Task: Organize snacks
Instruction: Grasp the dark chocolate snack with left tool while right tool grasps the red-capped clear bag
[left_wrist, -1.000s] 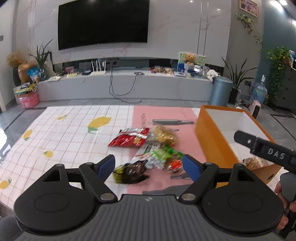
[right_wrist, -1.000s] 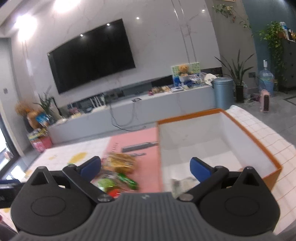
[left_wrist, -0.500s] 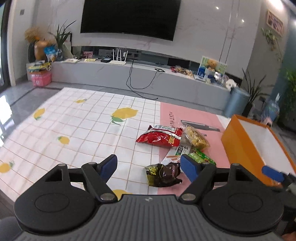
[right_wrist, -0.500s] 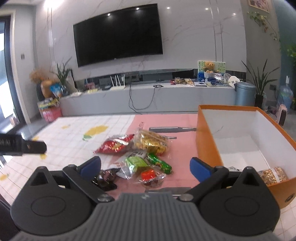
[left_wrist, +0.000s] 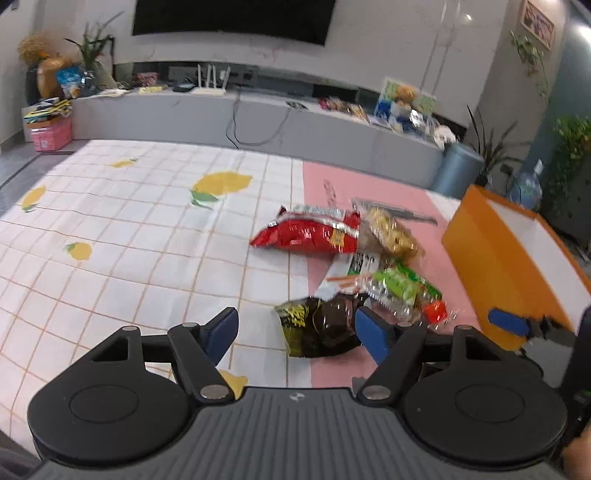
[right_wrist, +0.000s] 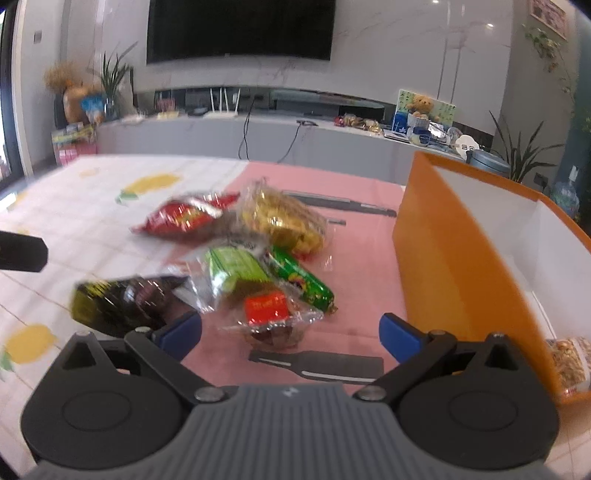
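A pile of snacks lies on the pink mat: a red bag (left_wrist: 310, 232), a golden packet (left_wrist: 388, 230), a green pack (left_wrist: 400, 286), a small red-labelled packet (right_wrist: 271, 314) and a dark bag (left_wrist: 319, 325). My left gripper (left_wrist: 297, 334) is open, low over the table, with the dark bag just ahead between its fingers. My right gripper (right_wrist: 290, 332) is open, close before the red-labelled packet. An orange box (right_wrist: 450, 266) stands to the right, with a snack packet (right_wrist: 567, 363) inside.
The table has a white lemon-print cloth (left_wrist: 110, 229) on the left and the pink mat (right_wrist: 354, 236) on the right. Thin dark tools (right_wrist: 340, 205) lie behind the pile, and a flat black one (right_wrist: 317, 365) lies just before my right gripper.
Both grippers have moved closer to the snack pile and lower. The right gripper has swung left from the orange box toward the pile. Both stay open.
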